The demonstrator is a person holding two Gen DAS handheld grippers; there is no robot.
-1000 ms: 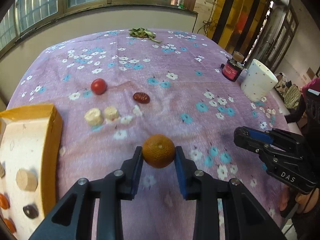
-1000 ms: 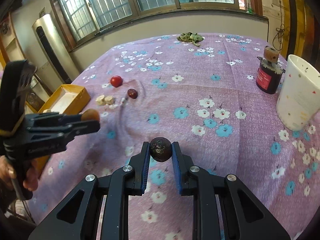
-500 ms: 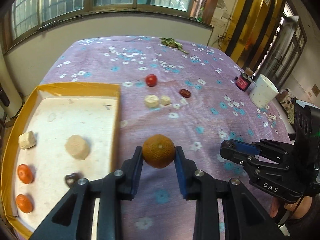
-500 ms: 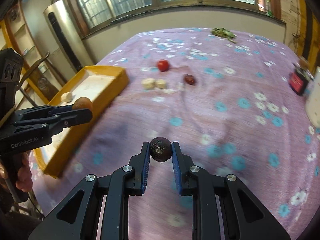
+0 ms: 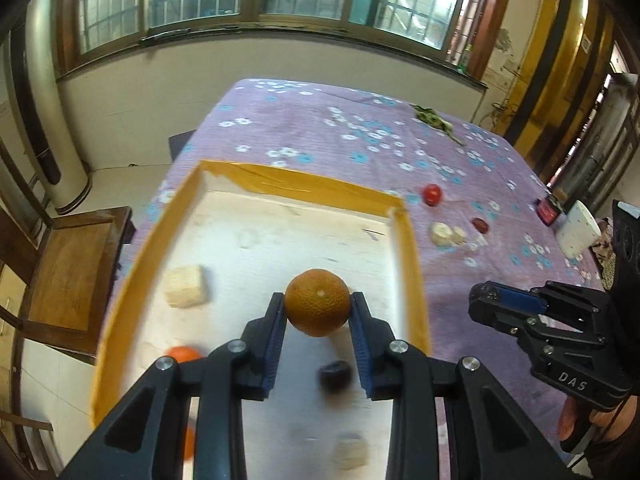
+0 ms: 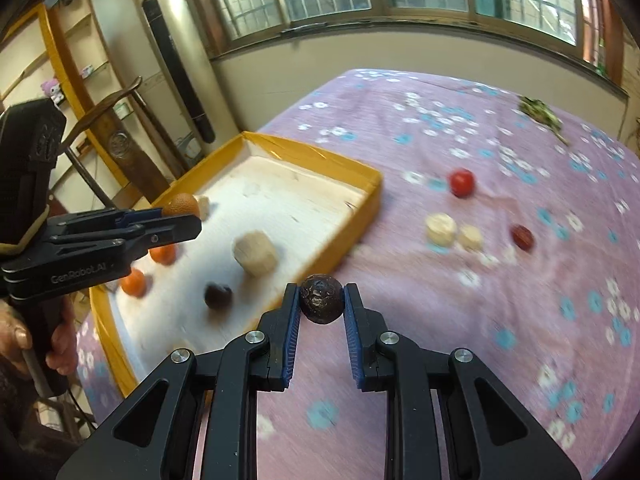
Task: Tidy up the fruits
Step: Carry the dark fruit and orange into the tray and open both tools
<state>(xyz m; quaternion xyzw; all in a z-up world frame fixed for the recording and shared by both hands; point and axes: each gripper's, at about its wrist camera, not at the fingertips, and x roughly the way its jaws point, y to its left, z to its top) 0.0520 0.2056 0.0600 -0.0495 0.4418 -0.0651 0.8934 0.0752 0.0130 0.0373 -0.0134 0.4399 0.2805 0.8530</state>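
My left gripper [image 5: 318, 312] is shut on an orange [image 5: 317, 302] and holds it above the yellow-rimmed tray [image 5: 412, 264]; it shows at the left of the right wrist view [image 6: 182, 214]. My right gripper [image 6: 321, 300] is shut on a dark wrinkled fruit [image 6: 322, 299], held just off the tray's near right edge [image 6: 344, 240]. The tray holds two small oranges [image 6: 134, 282], a dark fruit [image 6: 218, 295] and pale banana pieces [image 6: 255, 253]. On the cloth lie a red tomato [image 6: 462, 182], two banana pieces [image 6: 440, 229] and a red date [image 6: 523, 237].
The table has a purple flowered cloth [image 6: 520, 320]. A white cup [image 5: 578, 230] and a dark jar [image 5: 549, 209] stand at the far right. Green leaves [image 6: 540, 111] lie at the far edge. A wooden chair [image 5: 68, 272] stands left of the table.
Both grippers have moved left toward the tray with their fruits. The left gripper has gone from beside the tray to over it; the right one has come up to its edge.
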